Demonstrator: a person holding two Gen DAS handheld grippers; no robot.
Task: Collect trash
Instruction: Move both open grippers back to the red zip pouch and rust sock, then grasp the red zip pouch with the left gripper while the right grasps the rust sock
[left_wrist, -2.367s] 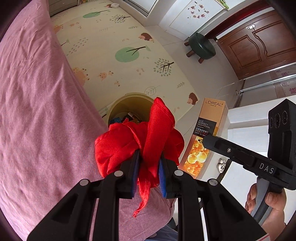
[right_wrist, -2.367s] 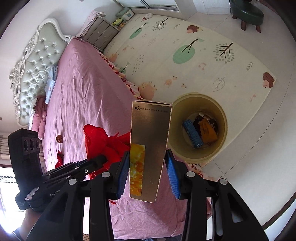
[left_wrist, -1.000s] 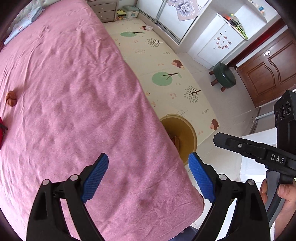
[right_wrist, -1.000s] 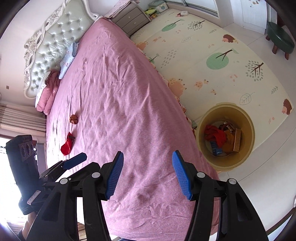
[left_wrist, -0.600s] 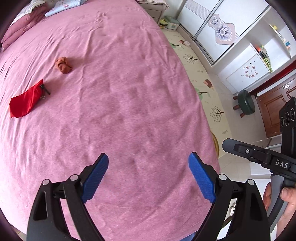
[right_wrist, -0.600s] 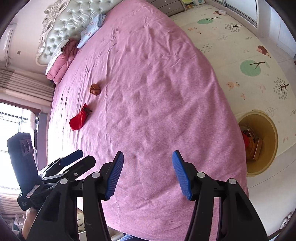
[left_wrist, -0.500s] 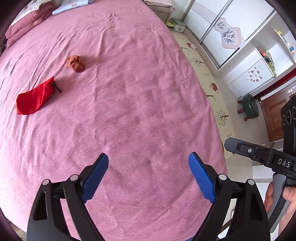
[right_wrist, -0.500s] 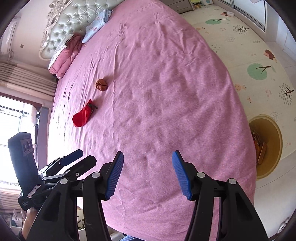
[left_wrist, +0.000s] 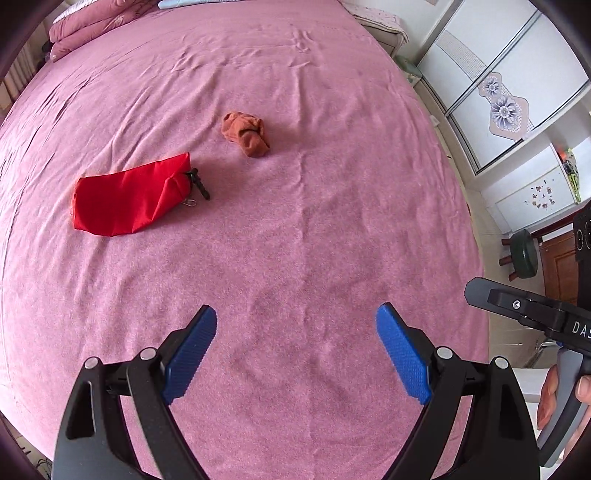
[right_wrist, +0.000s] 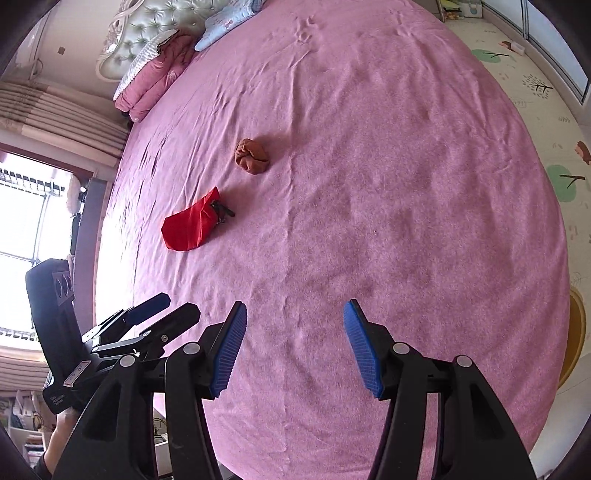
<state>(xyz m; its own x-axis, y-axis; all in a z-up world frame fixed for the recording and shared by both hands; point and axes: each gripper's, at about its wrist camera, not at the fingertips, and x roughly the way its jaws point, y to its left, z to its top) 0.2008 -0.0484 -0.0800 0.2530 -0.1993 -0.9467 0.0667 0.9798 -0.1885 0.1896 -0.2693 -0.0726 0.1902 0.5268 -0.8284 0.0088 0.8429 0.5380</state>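
A red cloth pouch (left_wrist: 129, 197) with a black clip lies on the pink bed (left_wrist: 314, 184), to the left. A crumpled brown cloth ball (left_wrist: 245, 133) lies a little beyond it. Both show in the right wrist view too: the pouch (right_wrist: 190, 226) and the ball (right_wrist: 252, 156). My left gripper (left_wrist: 295, 345) is open and empty above the near bed surface. My right gripper (right_wrist: 293, 343) is open and empty, also above the near bed. The yellow trash bin (right_wrist: 576, 332) shows only as a rim at the right edge.
Pillows and a folded pink quilt (right_wrist: 155, 66) lie at the headboard. A patterned play mat (right_wrist: 535, 96) covers the floor right of the bed. A green stool (left_wrist: 522, 254) and white wardrobes (left_wrist: 498, 92) stand to the right. The left gripper's body (right_wrist: 110, 332) is at lower left.
Both grippers let go of the red cloth and the box over the bin, opened, and swung back over the bed. The pouch and brown ball now sit nearer and more central.
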